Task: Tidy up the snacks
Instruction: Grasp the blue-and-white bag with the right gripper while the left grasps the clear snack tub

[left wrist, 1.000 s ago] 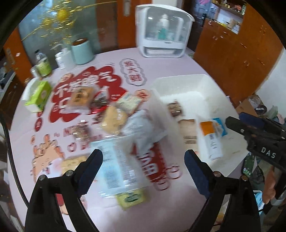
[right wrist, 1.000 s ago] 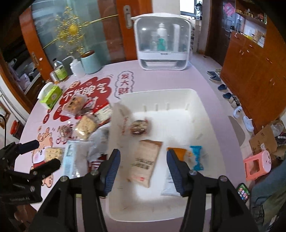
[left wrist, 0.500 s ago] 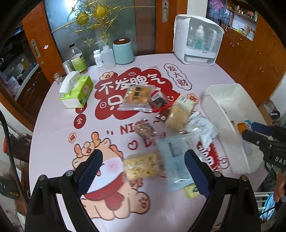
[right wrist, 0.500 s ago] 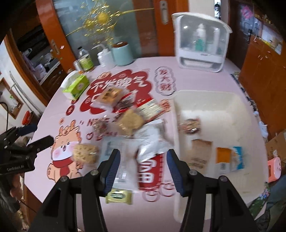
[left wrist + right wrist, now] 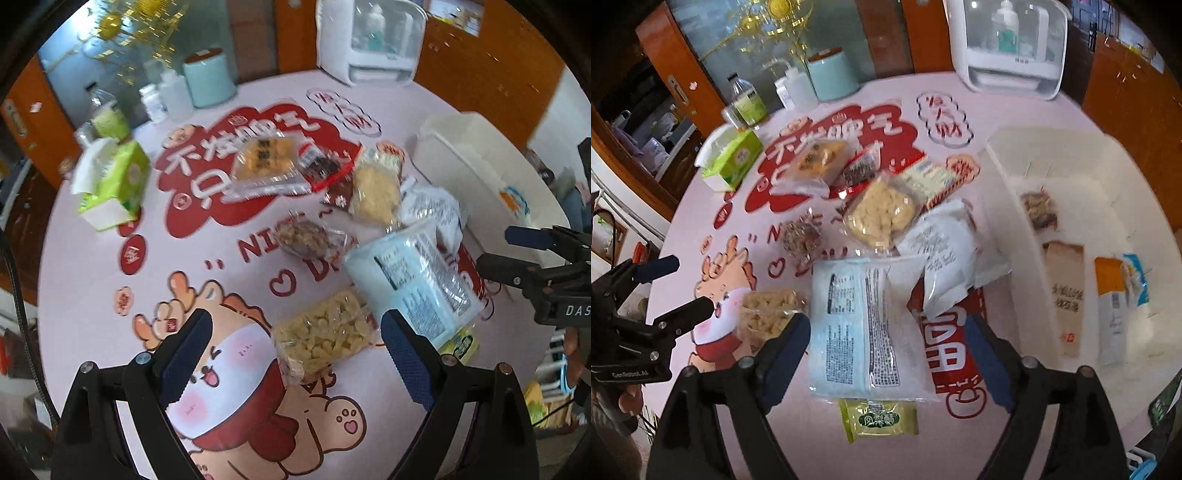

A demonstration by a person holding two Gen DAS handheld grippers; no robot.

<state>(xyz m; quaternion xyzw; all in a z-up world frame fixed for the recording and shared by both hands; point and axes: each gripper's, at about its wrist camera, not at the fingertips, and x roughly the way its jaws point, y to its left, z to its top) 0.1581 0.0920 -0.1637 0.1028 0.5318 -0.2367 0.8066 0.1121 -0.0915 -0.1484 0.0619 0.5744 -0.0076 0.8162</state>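
Observation:
Several snack packets lie loose on the pink printed table. My left gripper (image 5: 295, 354) hangs open above a clear bag of yellow puffs (image 5: 321, 332), which shows between its fingers untouched. My right gripper (image 5: 886, 350) is over the big pale-blue packet (image 5: 864, 325); its jaws are opening and the pads stand clear of the packet. A small green packet (image 5: 879, 421) lies just nearer than that. Farther off are a white bag (image 5: 942, 251), a round pale cake packet (image 5: 882, 214) and a brown nut packet (image 5: 306, 236). The white bin (image 5: 1008, 177) on the right holds several packets.
A green tissue box (image 5: 110, 181), a teal canister (image 5: 208, 79) and bottles (image 5: 748, 101) stand at the back left. A white appliance (image 5: 1008, 44) sits at the far edge. Each gripper shows at the side of the other's view. The table's round edge runs near below.
Both views have swung left from the white bin to the loose snack pile and have come lower. The right gripper's jaws have widened. The left jaws kept their spread.

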